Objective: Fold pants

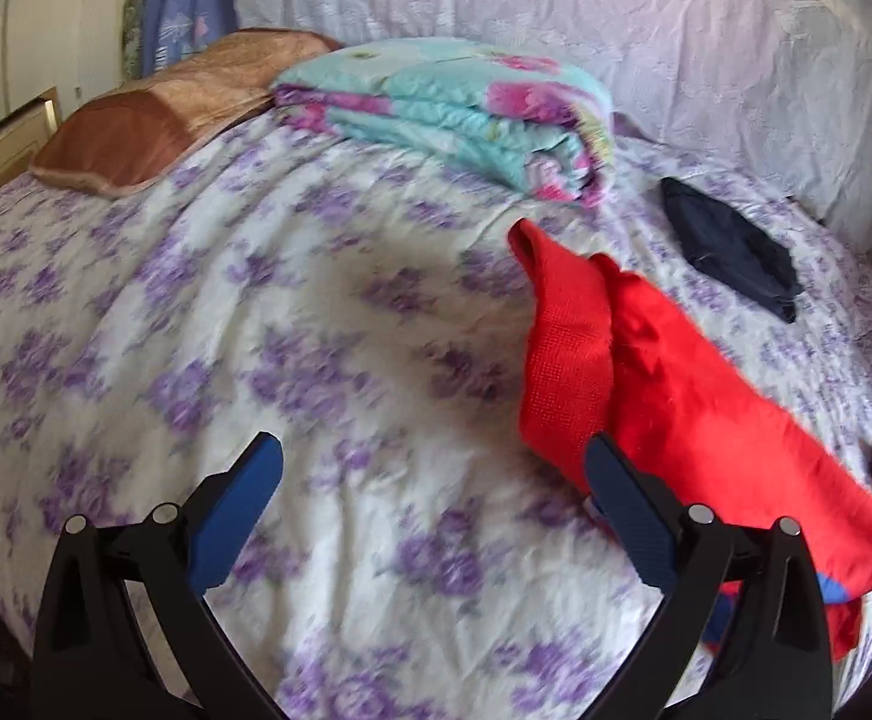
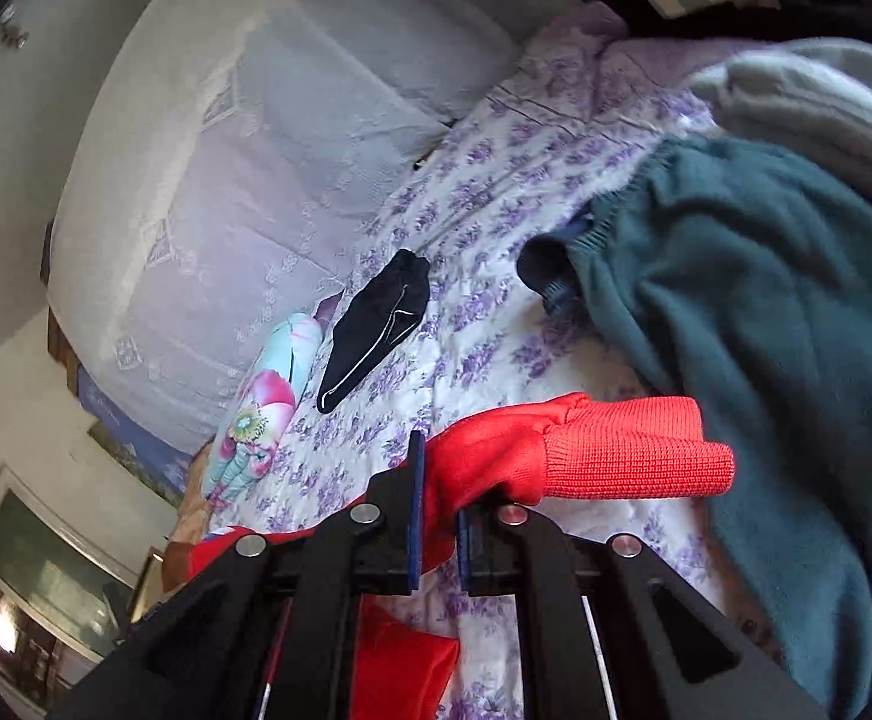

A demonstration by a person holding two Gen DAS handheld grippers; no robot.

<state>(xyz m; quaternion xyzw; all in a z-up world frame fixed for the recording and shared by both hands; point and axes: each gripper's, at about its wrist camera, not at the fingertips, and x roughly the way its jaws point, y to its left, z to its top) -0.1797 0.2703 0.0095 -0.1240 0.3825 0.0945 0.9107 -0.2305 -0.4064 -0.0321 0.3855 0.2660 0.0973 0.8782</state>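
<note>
Bed [image 1: 256,300] under both claws. Teal sweater [image 2: 766,330] right of right claw. Red pants [image 1: 676,396] draped ahead-right of left claw [image 1: 436,480], fingers spread. Right claw [image 2: 439,516] pinching red pants near cuff.

No readable text, label, brand, number or sign shows in either wrist view.

bedsheet [image 1: 316,360] open left; red pants [image 1: 664,384], teal sweater [image 2: 766,330] crowd right
</note>
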